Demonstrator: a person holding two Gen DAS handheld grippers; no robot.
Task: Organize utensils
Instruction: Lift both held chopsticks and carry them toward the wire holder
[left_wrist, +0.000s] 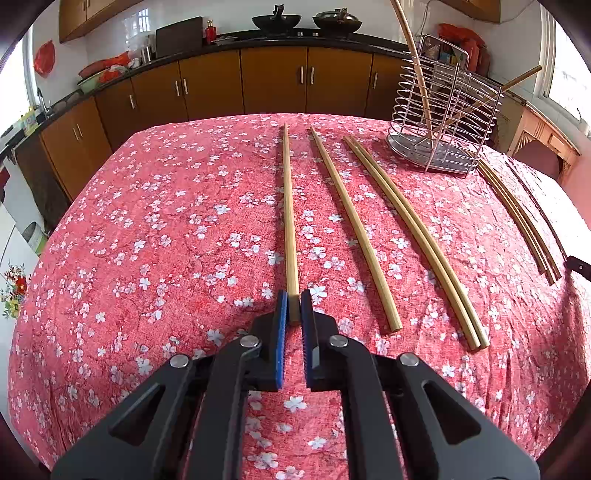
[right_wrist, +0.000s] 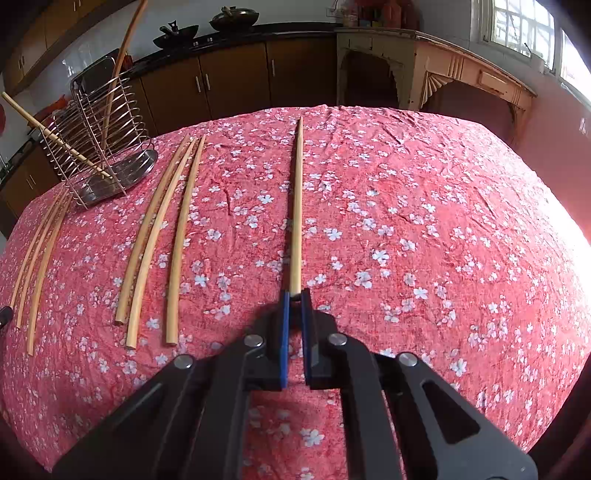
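Note:
Several bamboo chopsticks lie on a red floral tablecloth (left_wrist: 147, 221). My left gripper (left_wrist: 294, 304) has its blue pads on either side of the near end of one chopstick (left_wrist: 289, 206), closed on it at the cloth. My right gripper (right_wrist: 295, 300) is shut on the near end of another chopstick (right_wrist: 296, 206), which points away. A wire utensil rack (left_wrist: 443, 122) stands at the back right in the left wrist view, with two chopsticks (left_wrist: 415, 62) leaning inside. The rack also shows in the right wrist view (right_wrist: 99, 140), at the back left.
Loose chopsticks lie right of my left gripper: one (left_wrist: 351, 229), a pair (left_wrist: 417, 240) and a group (left_wrist: 517, 218) near the table's right edge. Brown kitchen cabinets (left_wrist: 240, 85) with woks on the counter stand behind the table. A window (right_wrist: 524, 26) is on the right.

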